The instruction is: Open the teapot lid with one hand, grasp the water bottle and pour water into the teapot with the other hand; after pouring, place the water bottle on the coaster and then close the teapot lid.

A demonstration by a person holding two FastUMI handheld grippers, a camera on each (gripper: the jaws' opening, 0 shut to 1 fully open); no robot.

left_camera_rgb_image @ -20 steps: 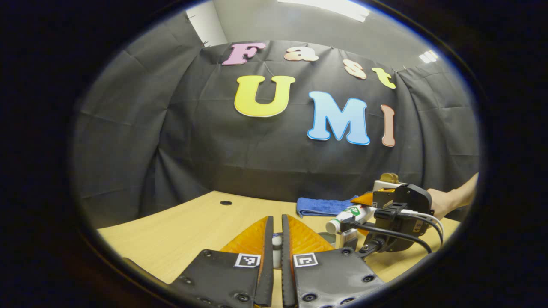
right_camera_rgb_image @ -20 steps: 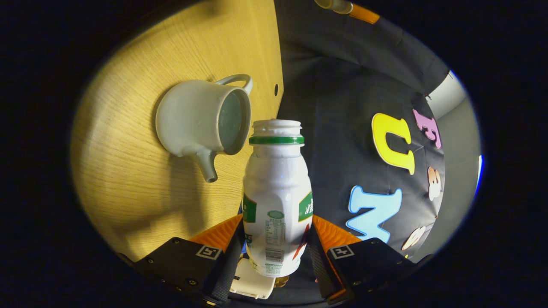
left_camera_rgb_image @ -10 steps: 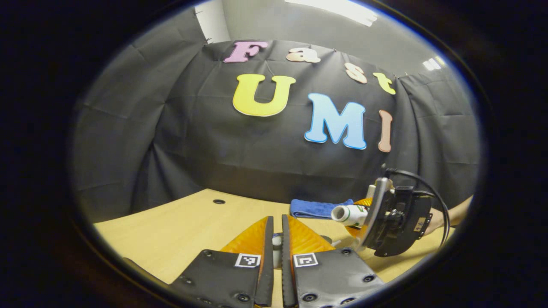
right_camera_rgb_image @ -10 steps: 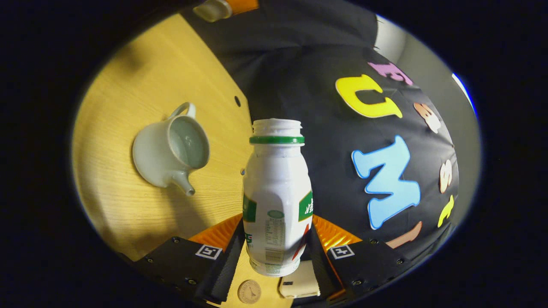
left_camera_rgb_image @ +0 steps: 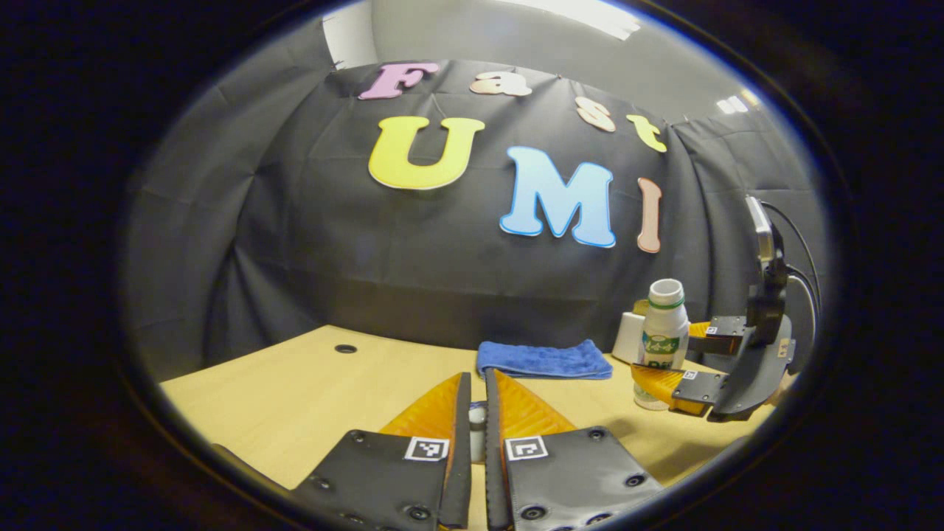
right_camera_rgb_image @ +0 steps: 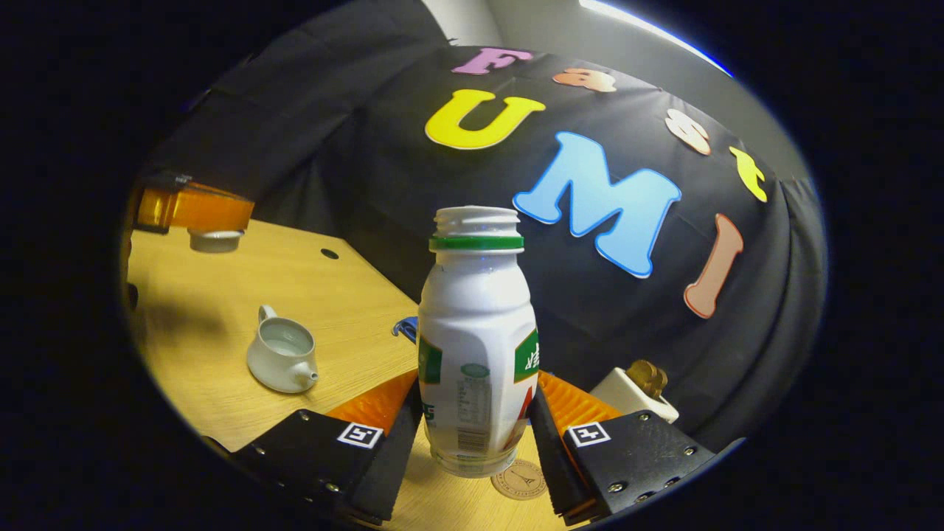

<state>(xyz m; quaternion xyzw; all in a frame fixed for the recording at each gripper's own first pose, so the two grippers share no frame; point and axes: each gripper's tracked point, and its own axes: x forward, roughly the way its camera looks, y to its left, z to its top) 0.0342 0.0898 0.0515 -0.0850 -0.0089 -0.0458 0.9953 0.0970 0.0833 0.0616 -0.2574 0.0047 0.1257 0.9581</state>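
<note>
The water bottle (right_camera_rgb_image: 477,346) stands upright again at the centre of the right gripper view, where a second ago it lay tipped with its open neck beside the teapot's mouth. The right gripper (right_camera_rgb_image: 476,435) has both fingers pressed on the bottle's lower body, and the bottle's base now sits low over the table (right_camera_rgb_image: 221,295), touching or just above it, with the round coaster (right_camera_rgb_image: 525,481) peeking out at the lower right of the base. Pouring looks finished, and the bottle seems nearly on the coaster but perhaps a little off it.

The right gripper view shows the teapot (right_camera_rgb_image: 282,359) at middle left, open, its spout toward the bottle, and in the upper left the left gripper holding the lid (right_camera_rgb_image: 214,239) up above the table. The left gripper view gives the bottle from the side at the right edge, upright between the right gripper's fingers, with a blue cloth (left_camera_rgb_image: 544,359) just to its left. There the left gripper (left_camera_rgb_image: 476,428) at the bottom is nearly closed, pinching a small pale knob, likely the lid's.
</note>
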